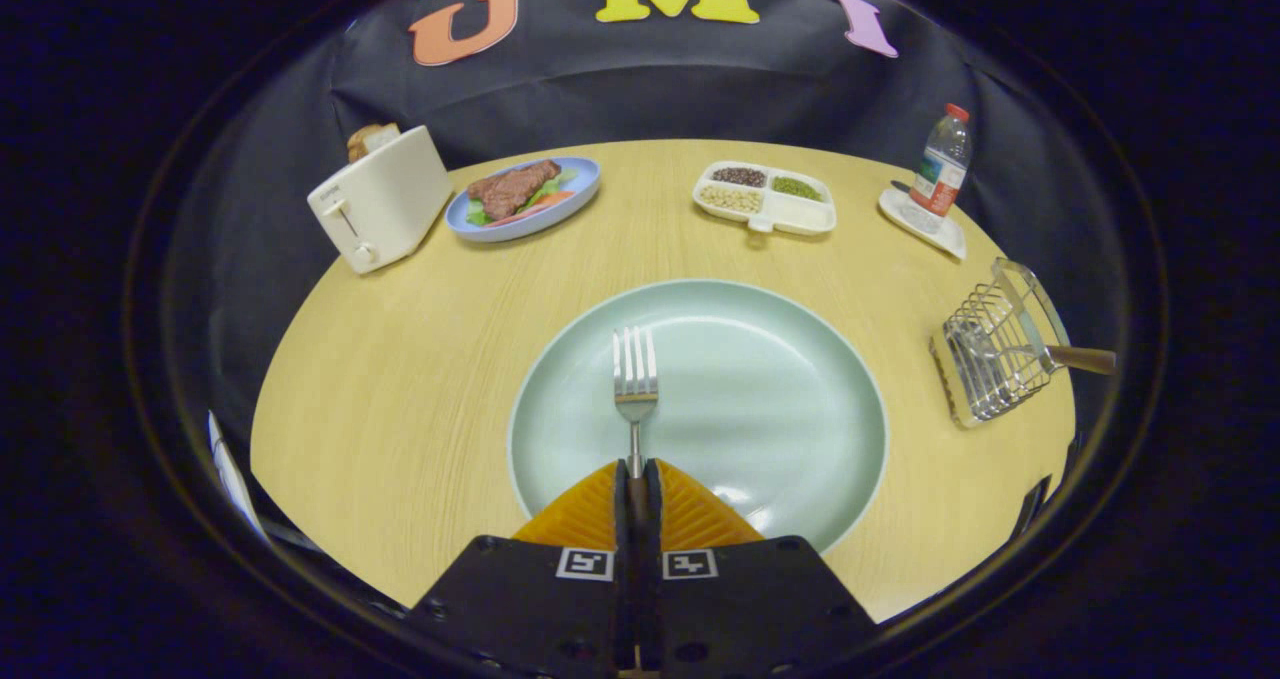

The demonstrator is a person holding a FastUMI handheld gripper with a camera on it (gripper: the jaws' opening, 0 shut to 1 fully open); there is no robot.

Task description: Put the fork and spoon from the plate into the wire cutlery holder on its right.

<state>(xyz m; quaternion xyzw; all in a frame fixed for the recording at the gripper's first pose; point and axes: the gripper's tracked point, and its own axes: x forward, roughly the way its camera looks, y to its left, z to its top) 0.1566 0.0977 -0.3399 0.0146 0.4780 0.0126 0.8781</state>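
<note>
Tongs (637,471): closed on the handle of the fork; both orange fingers (585,514) are pressed against it from either side.
Fork (635,384): held with its tines pointed away from the tongs, over the middle of the plate; whether it is lifted clear of the plate cannot be told.
Plate (800,379): pale green and round, set on the worktop (400,359) just ahead of the tongs; taken as the landmark below.
Wire cutlery holder (990,354): placed well to the right of the plate, near the worktop edge; a utensil with a brown handle (1085,359) is seen lying in it, the handle projecting away from the plate.
Toaster (380,199): stood beyond the plate to the left, bread shown in its slot.
Blue dish of food (525,199): set beyond the plate, just beside the toaster.
Divided tray (765,199): set beyond the plate, slightly to the right.
Bottle (942,169): stood upright on a small white tray (920,224) beyond the plate, far to the right.
</note>
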